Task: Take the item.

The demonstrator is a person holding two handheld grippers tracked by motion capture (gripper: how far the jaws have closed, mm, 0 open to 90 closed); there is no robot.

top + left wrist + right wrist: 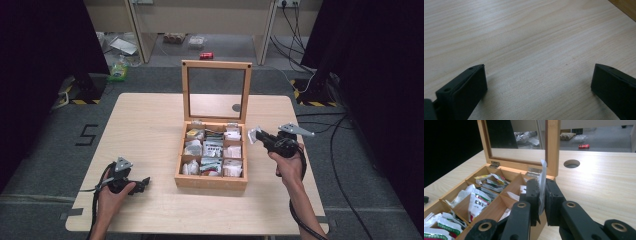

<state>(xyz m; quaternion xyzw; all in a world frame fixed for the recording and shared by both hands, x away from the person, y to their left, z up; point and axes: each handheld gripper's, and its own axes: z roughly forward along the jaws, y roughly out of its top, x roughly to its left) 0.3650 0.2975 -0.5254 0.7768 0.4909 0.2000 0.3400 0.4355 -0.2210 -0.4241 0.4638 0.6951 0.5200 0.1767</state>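
A wooden tea box (211, 181) with an upright glass lid (216, 91) sits mid-table, its compartments full of packets (212, 150). My right gripper (256, 136) hovers just right of the box, shut on a thin white sachet (543, 181) that stands edge-on between the black jaws (541, 195). In the right gripper view the box (499, 203) lies to the left with its packets (477, 201) showing. My left gripper (142, 184) rests low on the table (150, 130) at the front left, open (537, 80) over bare wood with nothing between the jaws.
A round cable hole (571, 163) is in the tabletop behind the box's right side. Cables (345, 165) trail over the floor to the right. Clutter and a red can (206, 55) lie on the floor beyond the table.
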